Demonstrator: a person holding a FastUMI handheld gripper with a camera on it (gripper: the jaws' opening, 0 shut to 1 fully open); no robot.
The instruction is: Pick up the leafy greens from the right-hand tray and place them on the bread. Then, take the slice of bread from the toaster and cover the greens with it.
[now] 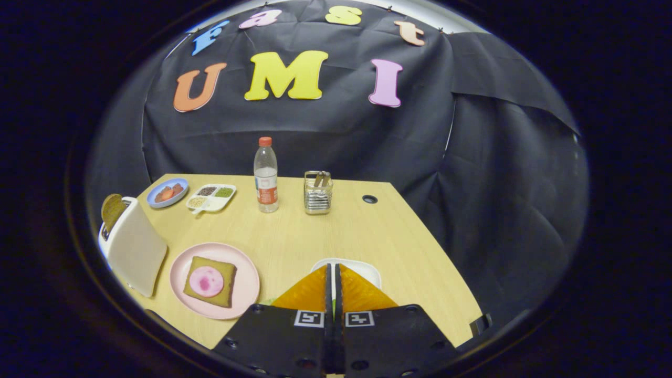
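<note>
My gripper [334,269] is shut, its fingers pressed together above the white right-hand tray [367,272]. A sliver of the leafy greens [334,305] shows in the thin gap between the fingers, and a pale green edge peeks out beside the left finger. Whether the fingers pinch the greens I cannot tell. To the left lies a pink plate [247,294] with a slice of bread [227,274] topped by a pink round of meat [206,281]. Further left stands a white toaster [137,251] with a brown slice of bread [112,209] sticking up from its slot.
At the back of the wooden table [336,231] stand a water bottle [266,176] and a metal cutlery holder [318,193]. Back left are a blue plate [167,193] and a divided white dish [211,197]. A cable hole [369,199] sits near the table's angled right edge.
</note>
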